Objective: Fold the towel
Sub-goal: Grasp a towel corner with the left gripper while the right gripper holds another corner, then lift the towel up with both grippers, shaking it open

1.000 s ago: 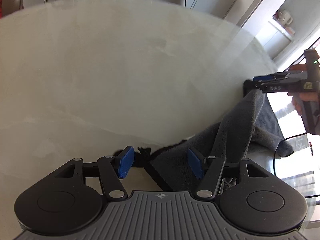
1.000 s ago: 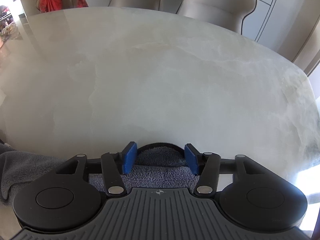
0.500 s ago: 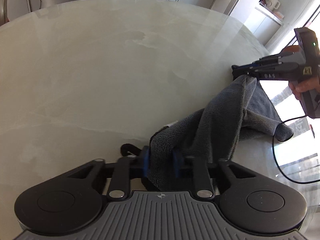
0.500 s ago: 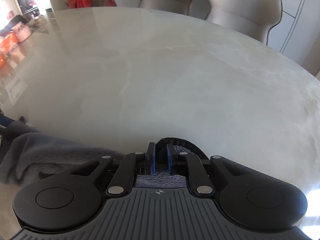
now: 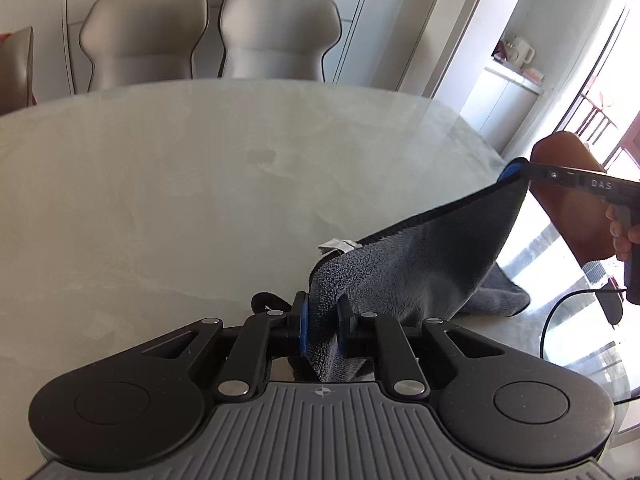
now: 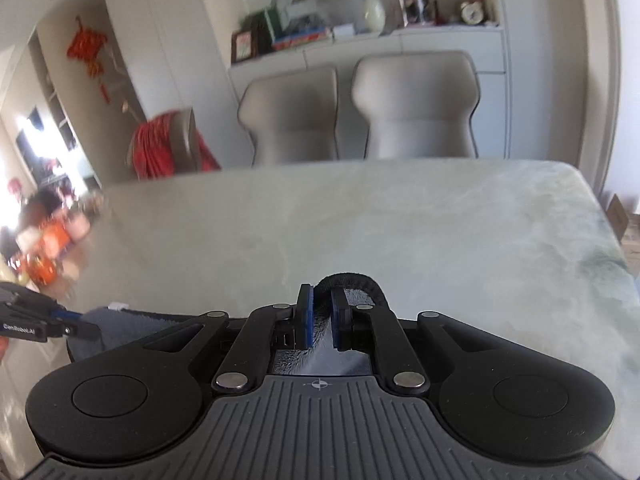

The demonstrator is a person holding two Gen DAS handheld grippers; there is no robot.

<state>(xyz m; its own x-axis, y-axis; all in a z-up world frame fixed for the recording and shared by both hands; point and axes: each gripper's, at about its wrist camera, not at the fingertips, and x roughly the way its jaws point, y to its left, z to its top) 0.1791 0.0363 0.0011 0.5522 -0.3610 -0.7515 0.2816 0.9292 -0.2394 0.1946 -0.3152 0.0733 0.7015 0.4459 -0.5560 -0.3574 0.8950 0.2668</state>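
Towel gripped at two corners and raised off the table.

Both jaws, open a second ago, are now closed on the towel [image 5: 416,264]: left gripper [image 5: 322,326], right gripper [image 6: 322,322]. One end is left trailing on the table [image 5: 168,184]; the fold is judged ready to begin.

Blown-out window glare, perhaps motion-blurred edges

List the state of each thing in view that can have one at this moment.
left claw: shut on the towel's edge
right claw: shut on the towel's other corner
towel: grey, unfolded, stretched between both claws, far end trailing on the table
table: bare marble top under the towel
chairs: pushed in, unoccupied
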